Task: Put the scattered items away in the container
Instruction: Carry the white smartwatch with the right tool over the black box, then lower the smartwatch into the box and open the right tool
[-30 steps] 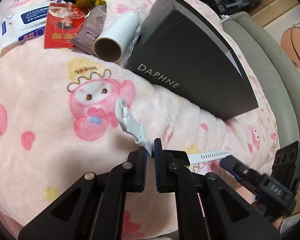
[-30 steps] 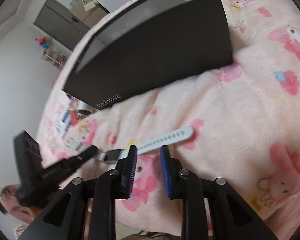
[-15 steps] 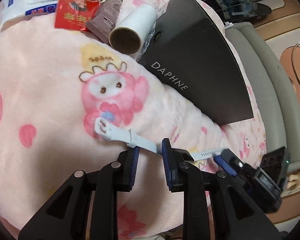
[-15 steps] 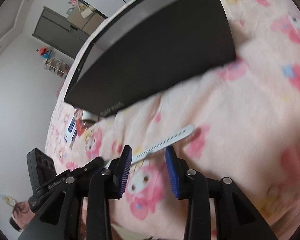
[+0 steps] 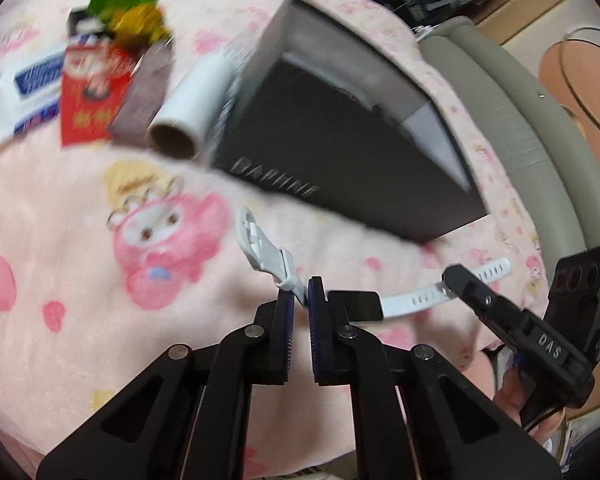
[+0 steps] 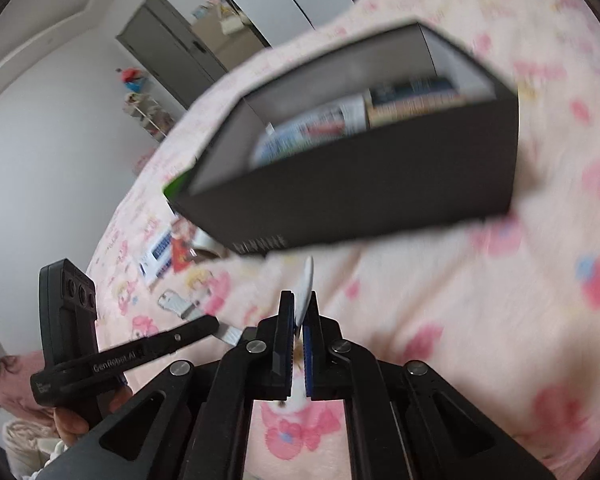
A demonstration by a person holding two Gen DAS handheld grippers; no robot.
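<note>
Both grippers' jaws are nearly closed on one white watch strap [image 5: 268, 254], left gripper [image 5: 299, 304] near the buckle, right gripper [image 6: 299, 322] at the holed tail, probably to carry it level toward the open black DAPHNE box [image 5: 340, 152].

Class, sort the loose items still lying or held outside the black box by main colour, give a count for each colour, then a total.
White: 3 (wipes pack, roll, watch)
Red: 1 (packet)
Brown: 1 (tube)
Green-yellow: 1 (wrapper)
Total: 6

Home bedroom: bed under pink cartoon-print fleece blanket [image 5: 80, 208], grey wardrobe [image 6: 172, 46], toy-laden shelf [image 6: 146, 108], household clutter.
</note>
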